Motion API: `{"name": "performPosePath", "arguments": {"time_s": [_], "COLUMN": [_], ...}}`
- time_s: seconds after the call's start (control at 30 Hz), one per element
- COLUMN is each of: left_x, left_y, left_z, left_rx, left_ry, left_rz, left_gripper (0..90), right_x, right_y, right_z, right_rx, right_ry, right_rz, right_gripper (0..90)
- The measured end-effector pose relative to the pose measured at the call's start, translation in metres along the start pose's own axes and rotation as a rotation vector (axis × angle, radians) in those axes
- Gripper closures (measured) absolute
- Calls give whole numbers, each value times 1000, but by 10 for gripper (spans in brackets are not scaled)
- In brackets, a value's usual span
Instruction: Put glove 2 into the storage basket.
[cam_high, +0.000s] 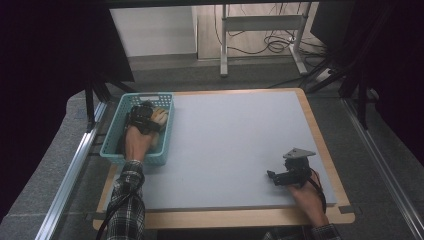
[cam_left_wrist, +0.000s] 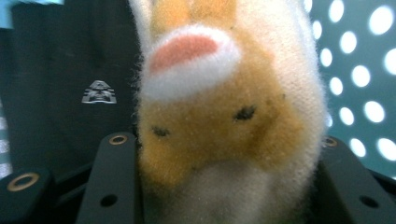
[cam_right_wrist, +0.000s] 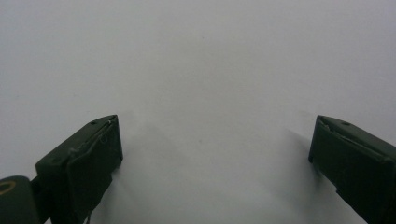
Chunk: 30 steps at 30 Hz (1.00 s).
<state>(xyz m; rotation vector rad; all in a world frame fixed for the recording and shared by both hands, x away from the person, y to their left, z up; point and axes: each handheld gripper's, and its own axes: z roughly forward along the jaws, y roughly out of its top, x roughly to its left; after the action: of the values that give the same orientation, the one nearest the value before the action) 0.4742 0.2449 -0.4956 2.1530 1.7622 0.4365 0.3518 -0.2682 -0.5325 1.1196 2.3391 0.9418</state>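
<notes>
Inside the teal basket (cam_high: 166, 131), my left claw (cam_high: 150, 114) grasps the plush toy (cam_left_wrist: 224, 121); well right of it, my right claw (cam_high: 272, 176) rests released.

Fuzzy orange-and-white plush toy (cam_left_wrist: 224, 121), perforated teal plastic basket (cam_high: 112, 131), matt grey table (cam_high: 235, 145) with wood edging.

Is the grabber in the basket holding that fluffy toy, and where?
Yes. The left gripper clamps the plush toy across its sides, inside the teal basket. The right gripper holds nothing.
</notes>
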Motion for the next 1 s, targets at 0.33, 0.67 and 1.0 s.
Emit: {"name": "performPosePath", "arguments": {"time_s": [0.33, 0.67, 1.0], "left_x": [-4, 16, 43], "left_y": [2, -1, -16], "left_z": [10, -34, -42], "left_rx": [78, -31, -60], "left_ry": [20, -95, -20], "left_rz": [82, 52, -32], "left_gripper": [240, 79, 640], "right_x": [0, 0, 0], "right_y": [0, 0, 0], "right_z": [0, 0, 0], "right_rx": [0, 0, 0], "right_ry": [1, 0, 0], "right_rz": [0, -1, -1], "right_gripper": [25, 25, 25]}}
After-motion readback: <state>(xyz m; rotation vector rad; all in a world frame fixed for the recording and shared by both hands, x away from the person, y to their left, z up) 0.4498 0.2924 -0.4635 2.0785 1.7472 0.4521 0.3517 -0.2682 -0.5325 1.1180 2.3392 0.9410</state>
